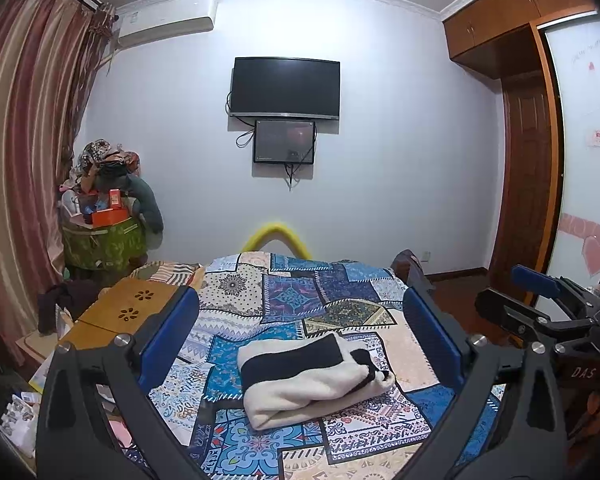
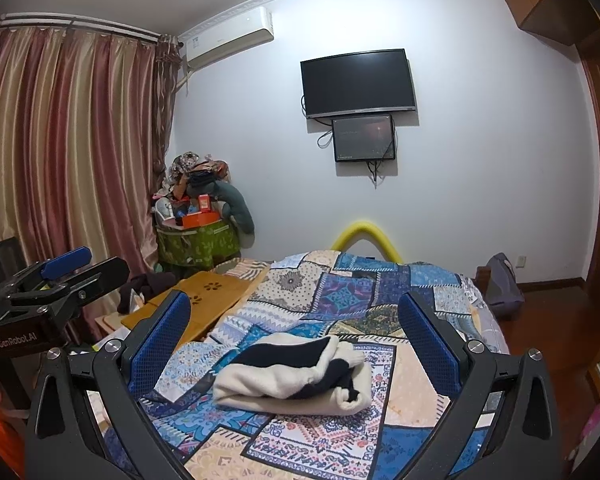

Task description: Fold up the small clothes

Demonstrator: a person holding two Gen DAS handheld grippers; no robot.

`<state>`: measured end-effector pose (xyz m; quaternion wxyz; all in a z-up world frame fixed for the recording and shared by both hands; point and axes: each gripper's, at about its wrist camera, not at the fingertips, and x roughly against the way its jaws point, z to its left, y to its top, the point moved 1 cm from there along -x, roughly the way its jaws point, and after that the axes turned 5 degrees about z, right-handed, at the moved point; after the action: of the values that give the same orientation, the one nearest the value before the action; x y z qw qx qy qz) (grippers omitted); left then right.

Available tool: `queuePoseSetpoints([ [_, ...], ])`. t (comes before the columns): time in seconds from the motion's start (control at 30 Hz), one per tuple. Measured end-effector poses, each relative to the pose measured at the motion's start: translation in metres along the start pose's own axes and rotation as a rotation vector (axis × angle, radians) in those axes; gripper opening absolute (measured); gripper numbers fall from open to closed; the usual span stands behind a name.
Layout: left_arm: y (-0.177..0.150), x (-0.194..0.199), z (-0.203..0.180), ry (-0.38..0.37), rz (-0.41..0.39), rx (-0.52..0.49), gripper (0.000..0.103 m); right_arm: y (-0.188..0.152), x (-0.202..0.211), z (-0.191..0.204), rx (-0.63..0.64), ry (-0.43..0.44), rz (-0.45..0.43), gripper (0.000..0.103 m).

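A small cream and black garment (image 1: 314,380) lies folded into a thick bundle on the patchwork bedspread (image 1: 300,304). It also shows in the right wrist view (image 2: 296,378). My left gripper (image 1: 300,312) is open and empty, raised above and behind the bundle, its blue pads wide apart. My right gripper (image 2: 294,312) is open and empty too, held above the bundle. The right gripper shows at the right edge of the left wrist view (image 1: 540,300). The left gripper shows at the left edge of the right wrist view (image 2: 60,276).
A wooden lap table (image 1: 124,312) sits on the bed's left side. A green basket piled with clutter (image 1: 104,236) stands by the curtain (image 1: 20,160). A TV (image 1: 285,88) hangs on the far wall. A wardrobe (image 1: 540,120) lines the right side. A bag (image 2: 500,284) lies right of the bed.
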<state>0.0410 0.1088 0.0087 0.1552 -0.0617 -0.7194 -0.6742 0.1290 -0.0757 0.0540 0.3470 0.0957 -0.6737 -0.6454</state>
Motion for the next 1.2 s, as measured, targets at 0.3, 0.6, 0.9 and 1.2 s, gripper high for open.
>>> queuePoseSetpoints([
  [0.3, -0.0005, -0.0016, -0.0002, -0.009, 0.005, -0.001, 0.103, -0.0004, -0.0010, -0.0020, -0.007, -0.004, 0.006, 0.103],
  [0.6, 0.0002, -0.0036, 0.0034, -0.021, 0.008, 0.001, 0.103, -0.0008, -0.0011, -0.0053, -0.016, -0.004, 0.006, 0.103],
  [0.9, 0.0000, -0.0044, 0.0044, -0.030, 0.016, 0.000, 0.103, -0.0016, -0.0023, -0.0066, -0.021, -0.003, 0.008, 0.103],
  [1.2, 0.0002, -0.0047, 0.0045, -0.047, 0.016, 0.005, 0.103, -0.0014, -0.0027, -0.0072, -0.023, -0.005, 0.006, 0.103],
])
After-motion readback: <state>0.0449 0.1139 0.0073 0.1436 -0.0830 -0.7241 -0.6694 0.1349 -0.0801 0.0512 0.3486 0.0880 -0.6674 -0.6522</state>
